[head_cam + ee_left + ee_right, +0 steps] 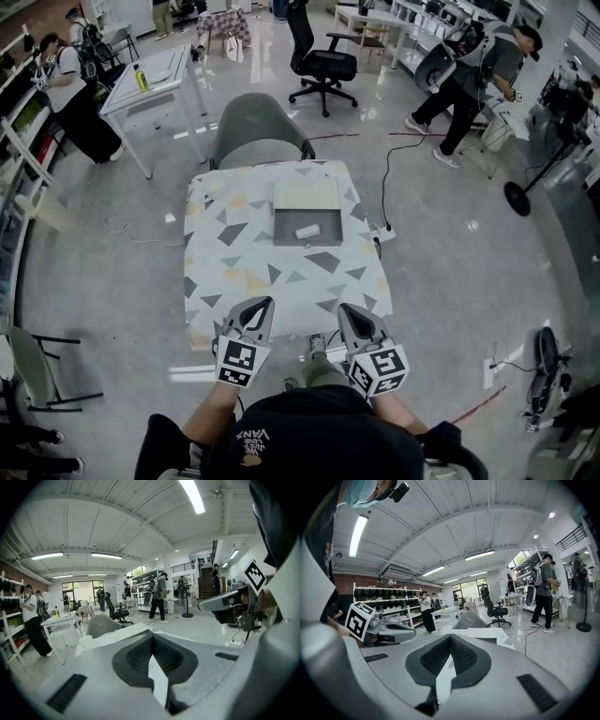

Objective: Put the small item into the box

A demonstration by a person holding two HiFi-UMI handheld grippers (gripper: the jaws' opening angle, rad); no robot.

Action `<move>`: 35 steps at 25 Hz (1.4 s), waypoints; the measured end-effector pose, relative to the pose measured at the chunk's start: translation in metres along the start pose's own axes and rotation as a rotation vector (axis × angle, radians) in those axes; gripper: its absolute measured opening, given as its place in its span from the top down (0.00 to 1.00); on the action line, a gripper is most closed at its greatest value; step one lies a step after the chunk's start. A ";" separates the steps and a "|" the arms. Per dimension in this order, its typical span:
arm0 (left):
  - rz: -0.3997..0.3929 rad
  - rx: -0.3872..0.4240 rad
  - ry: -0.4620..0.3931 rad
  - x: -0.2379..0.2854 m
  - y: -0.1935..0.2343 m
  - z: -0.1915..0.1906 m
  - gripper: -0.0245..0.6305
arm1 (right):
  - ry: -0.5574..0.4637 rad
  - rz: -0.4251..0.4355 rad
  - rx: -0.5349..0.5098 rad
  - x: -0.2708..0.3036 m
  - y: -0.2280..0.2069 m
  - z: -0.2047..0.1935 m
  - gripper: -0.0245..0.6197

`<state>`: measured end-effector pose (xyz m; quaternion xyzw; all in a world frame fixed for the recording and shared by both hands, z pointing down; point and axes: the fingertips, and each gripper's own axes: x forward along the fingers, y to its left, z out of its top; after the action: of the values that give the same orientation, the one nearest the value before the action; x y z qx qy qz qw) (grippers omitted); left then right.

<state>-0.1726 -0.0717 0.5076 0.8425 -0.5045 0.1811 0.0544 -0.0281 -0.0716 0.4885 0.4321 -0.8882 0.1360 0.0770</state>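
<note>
Small item [307,232] lies inside the box [286,231], centre frame, on the bench [239,267]: placement apparently complete. Left gripper [262,303] and right gripper [348,308], lower frame: jaws clenched, empty.

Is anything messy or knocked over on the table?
Nothing stands out. The shallow grey box sits flat on the triangle-patterned tablecloth, and the small white roll lies inside it. Nothing looks spilled or broken.

We see a grey chair [258,131] behind the patterned table [234,272]; black office chair [319,61] and white desk [155,80] beyond.
</note>
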 end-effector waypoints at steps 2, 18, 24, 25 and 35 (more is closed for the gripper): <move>0.002 -0.008 -0.005 -0.013 -0.005 -0.004 0.95 | 0.000 -0.005 -0.008 -0.007 0.006 -0.002 0.96; 0.039 -0.049 -0.026 -0.094 -0.028 -0.027 0.96 | 0.006 -0.031 -0.031 -0.049 0.035 -0.019 0.96; 0.045 -0.065 -0.042 -0.109 -0.034 -0.030 0.95 | 0.017 -0.031 -0.052 -0.054 0.043 -0.021 0.96; 0.047 -0.069 -0.046 -0.111 -0.034 -0.030 0.95 | 0.020 -0.032 -0.057 -0.054 0.045 -0.022 0.96; 0.060 -0.079 -0.071 -0.121 -0.035 -0.026 0.95 | 0.019 -0.028 -0.075 -0.058 0.053 -0.019 0.96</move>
<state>-0.2001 0.0528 0.4913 0.8302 -0.5377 0.1325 0.0645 -0.0339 0.0089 0.4827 0.4398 -0.8859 0.1054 0.1035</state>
